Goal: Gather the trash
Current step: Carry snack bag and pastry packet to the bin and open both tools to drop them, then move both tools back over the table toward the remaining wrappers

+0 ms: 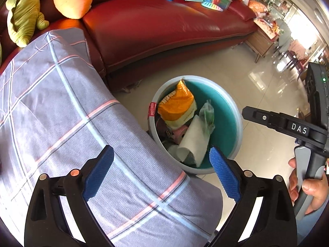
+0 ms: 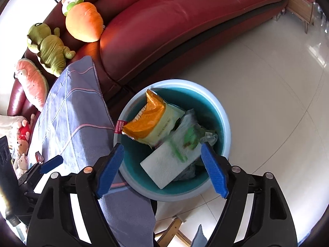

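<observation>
Right wrist view: both grippers' fingers [image 2: 213,171] wide, empty, above bin [image 2: 223,111], seemingly beside draped cloth [image 2: 78,113].

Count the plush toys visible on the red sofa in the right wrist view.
At least 4: carrot plush and green plush on the armrest, pink plush below, small toys at the left edge; some may be hidden.

You can read "DAS" in white on the black body of the right gripper [image 1: 299,128]. The red label [image 1: 152,109] on the bin rim [image 1: 238,131] is too blurry to read.
</observation>
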`<move>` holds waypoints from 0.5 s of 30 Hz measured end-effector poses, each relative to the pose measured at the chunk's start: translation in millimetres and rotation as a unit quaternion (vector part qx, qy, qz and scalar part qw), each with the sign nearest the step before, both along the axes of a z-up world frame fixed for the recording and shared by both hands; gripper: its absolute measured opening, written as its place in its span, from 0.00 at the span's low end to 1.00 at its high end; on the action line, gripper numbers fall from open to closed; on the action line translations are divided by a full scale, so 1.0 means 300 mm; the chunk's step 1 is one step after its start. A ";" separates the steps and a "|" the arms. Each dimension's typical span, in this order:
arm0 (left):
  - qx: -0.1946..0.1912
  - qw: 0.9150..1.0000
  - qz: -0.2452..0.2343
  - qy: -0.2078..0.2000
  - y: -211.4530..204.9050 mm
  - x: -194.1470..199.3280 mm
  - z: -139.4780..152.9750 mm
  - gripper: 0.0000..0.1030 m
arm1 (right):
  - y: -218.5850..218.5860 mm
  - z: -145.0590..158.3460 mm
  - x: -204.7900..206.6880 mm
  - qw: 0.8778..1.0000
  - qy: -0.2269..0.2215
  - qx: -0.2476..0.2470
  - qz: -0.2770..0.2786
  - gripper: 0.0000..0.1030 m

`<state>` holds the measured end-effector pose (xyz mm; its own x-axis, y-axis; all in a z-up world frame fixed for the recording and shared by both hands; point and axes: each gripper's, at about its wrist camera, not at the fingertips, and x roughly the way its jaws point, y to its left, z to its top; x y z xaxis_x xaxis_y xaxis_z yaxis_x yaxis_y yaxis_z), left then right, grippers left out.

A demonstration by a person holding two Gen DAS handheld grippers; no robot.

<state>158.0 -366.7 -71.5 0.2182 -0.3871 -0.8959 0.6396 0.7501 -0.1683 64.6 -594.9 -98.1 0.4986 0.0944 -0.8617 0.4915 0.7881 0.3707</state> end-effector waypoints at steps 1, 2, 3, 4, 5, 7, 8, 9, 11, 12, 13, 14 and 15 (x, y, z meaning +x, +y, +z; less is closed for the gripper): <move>-0.001 1.000 0.001 0.001 0.004 -0.003 0.004 0.92 | 0.004 0.006 -0.002 1.000 0.001 -0.004 0.000 0.73; -0.003 1.000 0.001 0.001 0.013 -0.005 0.007 0.92 | 0.009 0.014 -0.008 1.000 0.002 -0.006 -0.001 0.74; -0.004 1.000 0.001 0.001 0.022 -0.008 0.010 0.92 | 0.015 0.022 -0.013 1.000 0.003 -0.009 -0.001 0.74; -0.005 1.000 0.002 -0.001 0.034 -0.011 0.014 0.92 | 0.020 0.029 -0.015 1.000 0.004 -0.012 -0.002 0.74; -0.006 1.000 0.003 -0.002 0.047 -0.014 0.016 0.92 | 0.027 0.038 -0.020 1.000 0.005 -0.016 -0.003 0.74; -0.007 1.000 0.006 -0.003 0.074 -0.020 0.024 0.92 | 0.042 0.051 -0.026 1.000 0.006 -0.020 -0.002 0.74; -0.008 1.000 0.007 -0.003 0.090 -0.019 0.028 0.92 | 0.052 0.057 -0.029 1.000 0.006 -0.021 -0.001 0.74; -0.009 1.000 0.010 -0.004 0.110 -0.022 0.035 0.92 | 0.061 0.062 -0.031 1.000 0.007 -0.022 0.000 0.74; -0.013 1.000 0.016 -0.007 0.141 -0.027 0.049 0.92 | 0.086 0.071 -0.034 1.000 0.008 -0.024 0.004 0.74; -0.016 1.000 0.018 -0.009 0.161 -0.029 0.056 0.92 | 0.103 0.077 -0.034 1.000 0.007 -0.026 0.006 0.74; -0.019 1.000 0.022 -0.011 0.182 -0.035 0.063 0.92 | 0.122 0.084 -0.035 1.000 0.006 -0.027 0.010 0.74; -0.021 0.999 0.026 -0.012 0.203 -0.037 0.070 0.92 | 0.141 0.091 -0.033 0.999 0.005 -0.029 0.013 0.74; -0.023 0.999 0.030 -0.014 0.227 -0.038 0.076 0.92 | 0.158 0.097 -0.032 0.999 0.004 -0.030 0.016 0.74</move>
